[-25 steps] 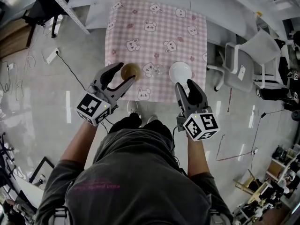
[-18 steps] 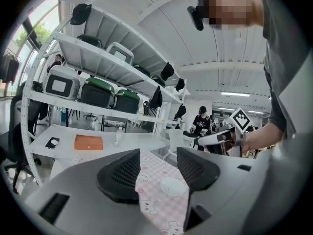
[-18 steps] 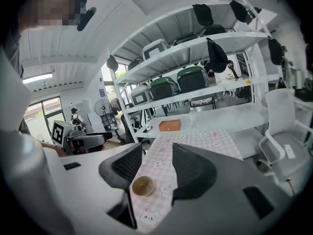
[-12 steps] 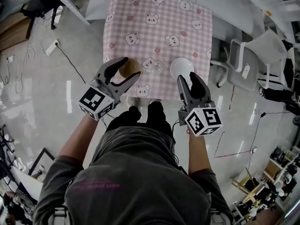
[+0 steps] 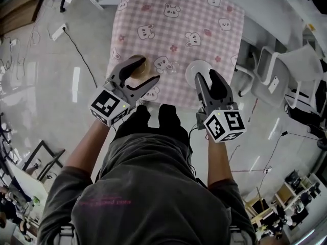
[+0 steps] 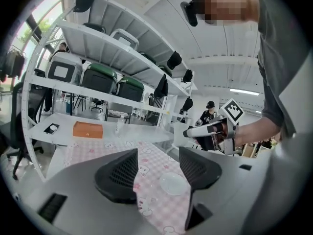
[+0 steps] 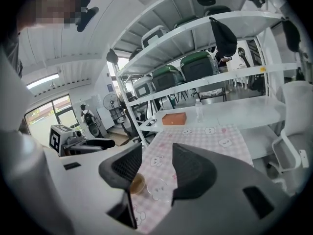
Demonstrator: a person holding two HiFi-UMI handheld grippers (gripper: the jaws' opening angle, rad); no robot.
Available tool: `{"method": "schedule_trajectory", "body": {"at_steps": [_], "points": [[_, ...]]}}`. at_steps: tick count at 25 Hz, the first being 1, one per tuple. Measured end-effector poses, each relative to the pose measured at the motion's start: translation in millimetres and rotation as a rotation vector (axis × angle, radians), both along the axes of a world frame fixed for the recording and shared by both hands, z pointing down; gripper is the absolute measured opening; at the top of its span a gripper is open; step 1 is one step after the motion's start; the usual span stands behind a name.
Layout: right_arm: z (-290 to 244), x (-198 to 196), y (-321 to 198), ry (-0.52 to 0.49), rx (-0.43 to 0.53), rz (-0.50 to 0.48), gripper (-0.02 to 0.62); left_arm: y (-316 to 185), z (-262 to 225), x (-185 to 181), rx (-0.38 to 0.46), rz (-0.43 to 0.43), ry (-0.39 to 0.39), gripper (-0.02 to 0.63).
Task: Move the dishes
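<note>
Aiming at dishes along the 6 o'clock edge of the cloth [image 5: 179, 24]. Hovering the left gripper [image 5: 144, 70] over the brown bowl [image 5: 137, 70], jaws spread, just opening wider, pinching nothing. Hovering the right gripper [image 5: 205, 78] at 6 o'clock of the white dish [image 5: 196, 65], spread, empty. Probably best: straddling one rim each, sparing the clear dish [image 5: 171, 68] between.

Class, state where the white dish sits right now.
In the head view, the white dish lies on the right side of the pink tablecloth, by its near edge, at the tips of the right hand-held gripper, with a clear glass dish to its left.
</note>
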State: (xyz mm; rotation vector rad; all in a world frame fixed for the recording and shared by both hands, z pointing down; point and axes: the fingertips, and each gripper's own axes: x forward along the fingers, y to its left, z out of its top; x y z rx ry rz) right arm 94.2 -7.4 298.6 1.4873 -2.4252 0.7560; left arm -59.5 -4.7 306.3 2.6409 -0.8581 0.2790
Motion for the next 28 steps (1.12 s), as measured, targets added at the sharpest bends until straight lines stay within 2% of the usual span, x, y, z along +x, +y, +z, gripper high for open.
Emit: {"method": "schedule_trajectory", "body": {"at_steps": [16,28], "points": [[51.2,11.8,-47.6,-0.033,-0.079,-0.163,0.178,3.6,74.2,45.8,-0.070,-0.040,-0.089,0.284],[84.6,14.8,-60.2,-0.044,-0.136,-0.205,0.178,5.5,121.5,64.2,-0.117,-0.023,-0.132,0.296]]}}
